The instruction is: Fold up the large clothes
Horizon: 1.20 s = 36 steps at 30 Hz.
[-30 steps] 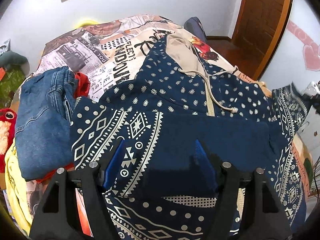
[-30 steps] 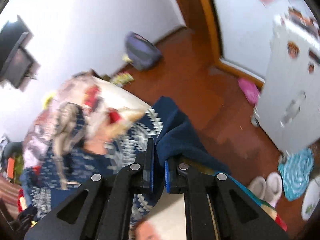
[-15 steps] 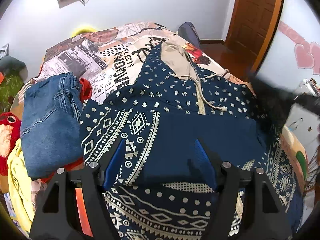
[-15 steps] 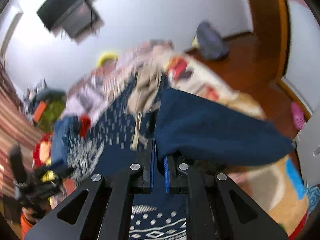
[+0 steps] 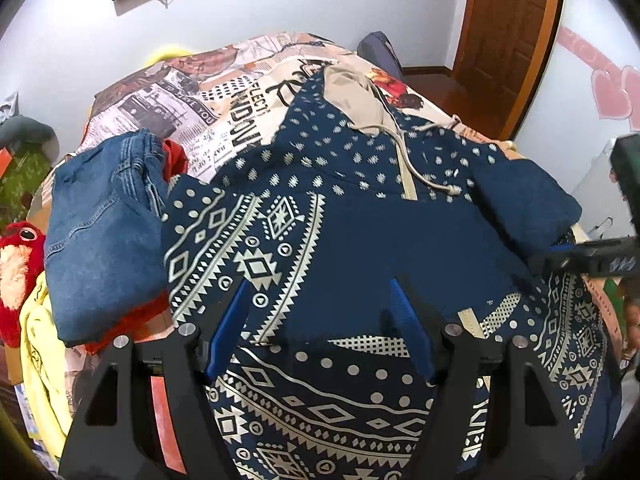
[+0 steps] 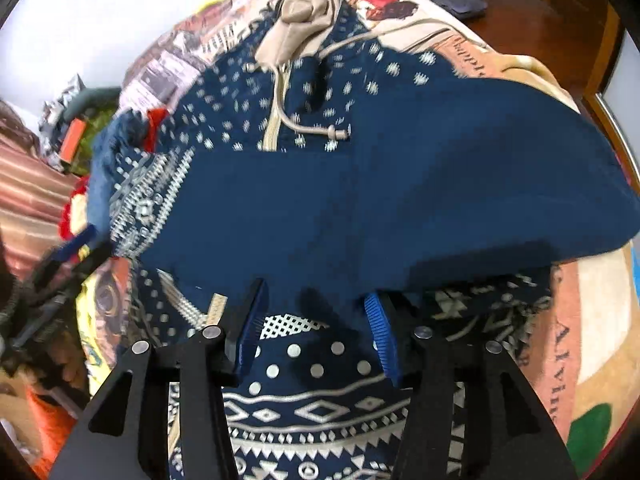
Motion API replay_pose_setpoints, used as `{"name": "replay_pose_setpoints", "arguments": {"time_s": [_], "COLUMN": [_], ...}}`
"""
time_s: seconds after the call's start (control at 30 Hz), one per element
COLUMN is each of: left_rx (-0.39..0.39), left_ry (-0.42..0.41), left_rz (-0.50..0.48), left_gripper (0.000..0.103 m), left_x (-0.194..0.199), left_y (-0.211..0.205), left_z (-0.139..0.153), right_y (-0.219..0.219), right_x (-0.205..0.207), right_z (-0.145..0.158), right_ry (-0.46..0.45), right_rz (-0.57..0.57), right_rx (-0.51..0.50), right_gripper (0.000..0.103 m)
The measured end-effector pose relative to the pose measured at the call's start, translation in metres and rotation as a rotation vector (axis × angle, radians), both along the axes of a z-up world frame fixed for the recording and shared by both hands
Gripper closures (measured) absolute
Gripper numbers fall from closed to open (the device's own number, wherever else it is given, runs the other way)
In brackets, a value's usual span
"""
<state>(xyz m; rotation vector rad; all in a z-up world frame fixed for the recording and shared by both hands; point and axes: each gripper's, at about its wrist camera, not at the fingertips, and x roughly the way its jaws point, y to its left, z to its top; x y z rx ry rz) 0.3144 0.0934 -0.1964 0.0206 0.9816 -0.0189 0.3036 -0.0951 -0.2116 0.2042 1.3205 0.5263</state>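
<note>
A navy hoodie [image 5: 360, 184] with white patterns, a beige hood and drawstrings lies spread on the bed; it also fills the right wrist view [image 6: 304, 128]. Its plain navy sleeves are folded across the chest [image 6: 400, 184]. My left gripper [image 5: 320, 300] is open and empty just above the hoodie's lower half. My right gripper [image 6: 316, 312] is open and empty at the near edge of the folded sleeve; it shows at the right edge of the left wrist view [image 5: 588, 258].
Folded blue jeans [image 5: 100, 220] over red cloth lie left of the hoodie on the newspaper-print bedspread [image 5: 192, 104]. A red plush toy [image 5: 18, 264] and yellow cloth sit at the left edge. A wooden door [image 5: 508, 32] stands back right.
My right gripper carried the right sleeve across the hoodie's chest, laid it down and opened. My left gripper stayed open over the hoodie and rose slightly.
</note>
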Motion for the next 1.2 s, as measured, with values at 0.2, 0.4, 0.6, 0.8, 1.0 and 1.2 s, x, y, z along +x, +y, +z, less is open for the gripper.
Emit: {"name": "replay_pose_setpoints", "arguments": {"time_s": [0.2,0.4,0.6,0.8,1.0,1.2], "left_rx": [-0.022,-0.046,-0.045,-0.062,-0.060,-0.090], "left_ry": [0.007,0.004,0.012,0.033,0.015,0.005], "left_rz": [-0.004,0.004,0.012,0.029,0.038,0.057], "left_gripper": [0.033,0.033,0.033,0.033,0.033,0.033], "left_x": [0.003,0.005,0.003,0.003,-0.003,-0.006], "left_y": [-0.004,-0.004,-0.002,0.002,0.004,0.016], "left_z": [-0.002,0.000,-0.001,-0.006,-0.003,0.001], "right_y": [-0.057,-0.118,-0.159,-0.175,-0.166,-0.133], "right_x": [0.006,0.024,0.031,0.043,0.052,0.042], "right_z": [0.028,0.006,-0.036,-0.042,-0.036,0.027], "right_ry": [-0.076,-0.012,0.087,0.039,0.007,-0.183], "right_rz": [-0.176,-0.386,-0.558,-0.654,-0.609,-0.483], "right_rx": [0.044,0.064,0.080,0.144,0.113,0.028], "right_gripper": [0.055,0.055,0.055,0.073,0.097,0.098]}}
